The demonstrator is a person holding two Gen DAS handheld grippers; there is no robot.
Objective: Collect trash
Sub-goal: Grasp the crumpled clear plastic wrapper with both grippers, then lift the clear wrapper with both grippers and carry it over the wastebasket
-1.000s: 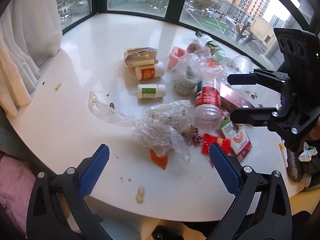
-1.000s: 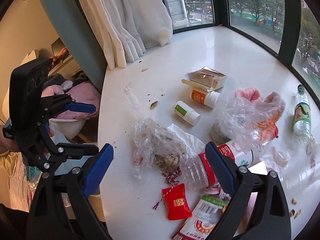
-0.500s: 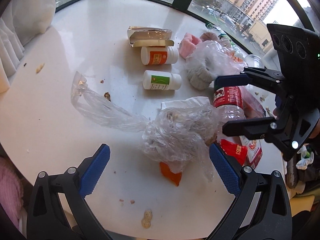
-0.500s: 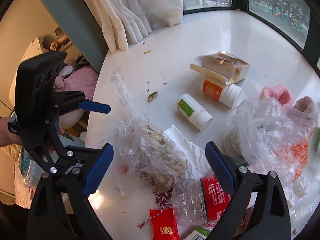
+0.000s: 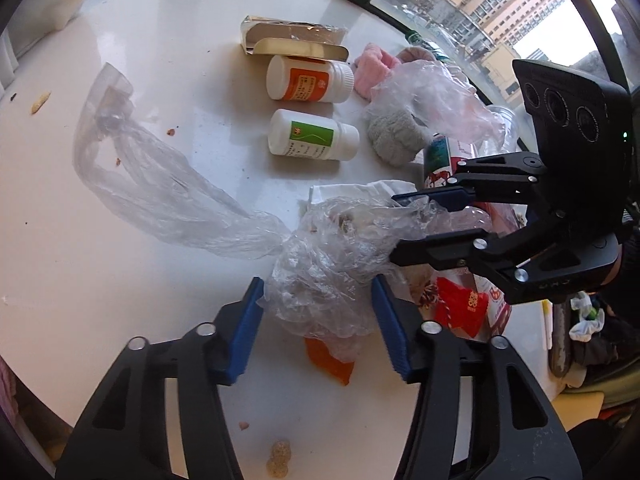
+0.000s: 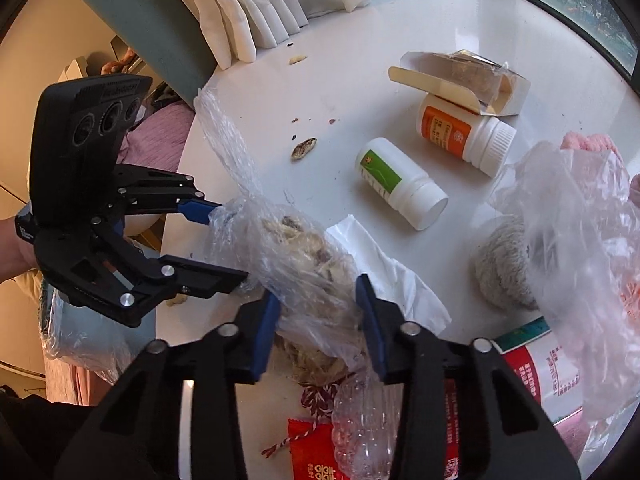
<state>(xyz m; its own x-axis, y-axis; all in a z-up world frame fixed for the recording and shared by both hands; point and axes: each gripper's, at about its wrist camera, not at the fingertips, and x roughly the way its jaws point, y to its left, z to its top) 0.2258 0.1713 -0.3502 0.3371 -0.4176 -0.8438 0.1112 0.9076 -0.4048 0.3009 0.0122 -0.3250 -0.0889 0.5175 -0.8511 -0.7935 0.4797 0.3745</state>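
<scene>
A crumpled clear plastic bag of food scraps (image 5: 332, 264) lies on the white table (image 5: 120, 280); it also shows in the right wrist view (image 6: 304, 264). My left gripper (image 5: 318, 312) has its blue pads either side of the bag's near end, narrowed around it. My right gripper (image 6: 316, 312) straddles the bag from the opposite side, pads against the plastic. Each gripper shows in the other's view, the right one (image 5: 404, 220) and the left one (image 6: 224, 240). The bag's long tail (image 5: 152, 176) trails to the left.
Two white pill bottles (image 5: 312, 140) (image 5: 308, 80), an open carton (image 5: 292, 38), a second plastic bag over a grey sock (image 5: 424, 104), a crushed bottle (image 6: 368, 424), red wrappers (image 5: 460, 308) and crumbs lie around. The table edge is near; a lined bin (image 6: 80, 340) sits below.
Both grippers have moved in onto the scrap bag from opposite sides and their jaws have narrowed around it.
</scene>
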